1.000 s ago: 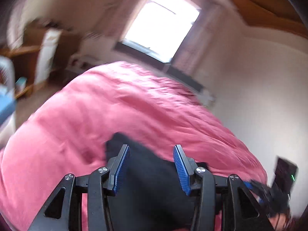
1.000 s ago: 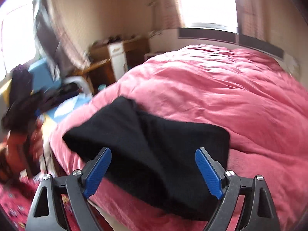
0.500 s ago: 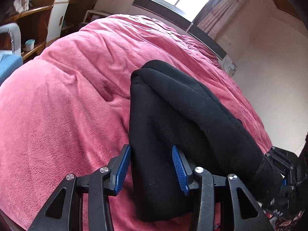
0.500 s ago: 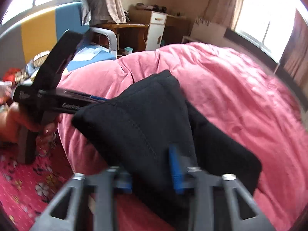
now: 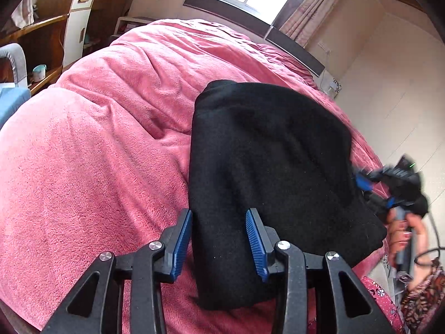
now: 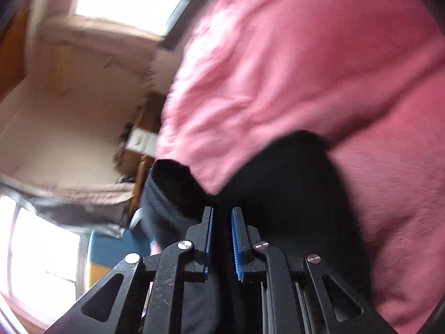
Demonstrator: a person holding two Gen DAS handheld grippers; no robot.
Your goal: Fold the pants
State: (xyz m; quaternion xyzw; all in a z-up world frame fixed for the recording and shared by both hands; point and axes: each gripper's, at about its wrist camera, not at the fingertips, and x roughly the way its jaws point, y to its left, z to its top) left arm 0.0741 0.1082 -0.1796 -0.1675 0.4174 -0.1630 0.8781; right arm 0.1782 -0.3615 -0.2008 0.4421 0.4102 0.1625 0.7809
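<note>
Pants [image 5: 267,167] folded on pink blanket [image 5: 97,153], left claw [image 5: 219,239] spread, right claw [image 6: 222,236] pinching them

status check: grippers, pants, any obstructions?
Left gripper open, jaws straddling the near edge of the black pants. Right gripper shut on the pants; view blurred. Pants bunched on the pink blanket. Nothing seen in the way.

No legible text, label, brand, number or sign is found in either wrist view; the right wrist view is smeared by motion blur throughout.
</note>
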